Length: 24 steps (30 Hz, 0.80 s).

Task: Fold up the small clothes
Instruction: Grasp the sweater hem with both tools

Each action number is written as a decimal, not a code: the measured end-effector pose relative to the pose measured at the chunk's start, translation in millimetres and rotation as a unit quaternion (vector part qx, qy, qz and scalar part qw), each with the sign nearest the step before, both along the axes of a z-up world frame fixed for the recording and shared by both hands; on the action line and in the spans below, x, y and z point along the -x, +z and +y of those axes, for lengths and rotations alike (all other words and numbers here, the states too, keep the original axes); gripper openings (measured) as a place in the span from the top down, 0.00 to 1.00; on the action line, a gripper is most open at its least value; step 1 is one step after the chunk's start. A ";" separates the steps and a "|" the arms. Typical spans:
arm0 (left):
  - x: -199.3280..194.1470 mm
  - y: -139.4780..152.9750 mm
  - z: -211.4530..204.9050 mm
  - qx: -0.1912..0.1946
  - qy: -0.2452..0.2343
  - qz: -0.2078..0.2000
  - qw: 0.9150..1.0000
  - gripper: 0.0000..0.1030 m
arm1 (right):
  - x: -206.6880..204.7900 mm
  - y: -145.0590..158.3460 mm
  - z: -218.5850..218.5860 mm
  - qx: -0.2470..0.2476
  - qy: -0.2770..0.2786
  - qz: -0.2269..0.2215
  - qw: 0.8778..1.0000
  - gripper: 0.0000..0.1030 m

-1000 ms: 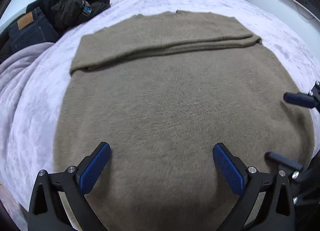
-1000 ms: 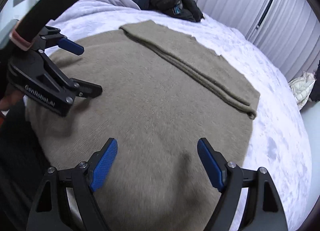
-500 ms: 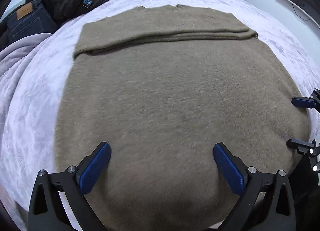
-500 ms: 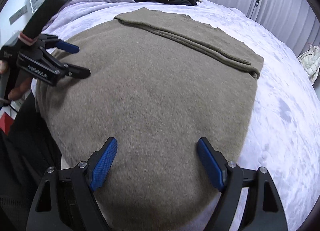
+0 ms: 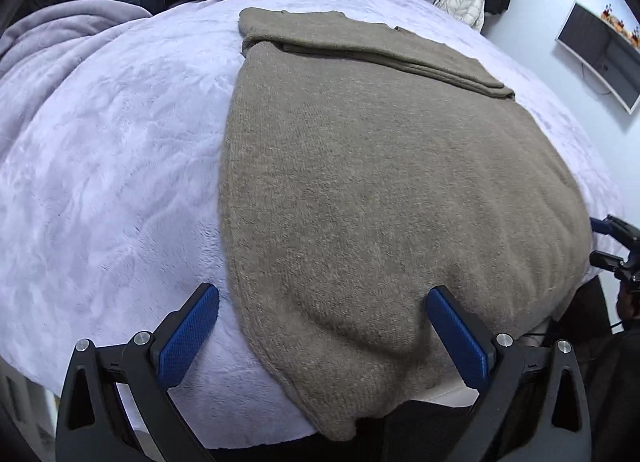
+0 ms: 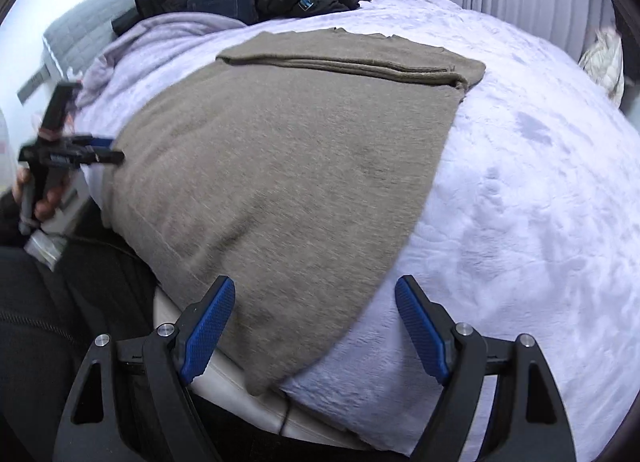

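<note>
Between each claw's blue pads sits a near corner of the sweater (image 5: 380, 189), left claw (image 5: 322, 336) and right claw (image 6: 314, 336) both released, nothing gripped; next both corners need pinching and carrying toward the far fold

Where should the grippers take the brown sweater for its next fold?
Probably the two near hem corners of the sweater, approached from the bed's near edge: that hem hangs over the edge, so each corner sits free between the open left gripper and right gripper.
</note>
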State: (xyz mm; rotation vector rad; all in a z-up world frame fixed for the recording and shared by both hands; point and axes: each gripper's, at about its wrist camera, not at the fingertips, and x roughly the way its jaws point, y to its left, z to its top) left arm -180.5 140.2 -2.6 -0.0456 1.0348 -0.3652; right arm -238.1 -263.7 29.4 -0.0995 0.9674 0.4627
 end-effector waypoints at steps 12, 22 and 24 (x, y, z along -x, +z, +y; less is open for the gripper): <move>3.6 -1.3 13.9 0.084 -0.017 0.009 0.996 0.00 | 6.1 -13.0 9.7 -0.044 0.000 -0.017 0.999 0.17; 7.9 -1.5 7.6 0.070 -0.010 0.001 0.998 0.17 | 8.7 -18.3 13.3 -0.094 0.010 -0.022 0.995 0.17; 6.4 -6.6 12.2 0.068 0.001 0.009 0.998 0.14 | 9.1 -18.2 13.5 -0.097 0.011 -0.023 0.995 0.20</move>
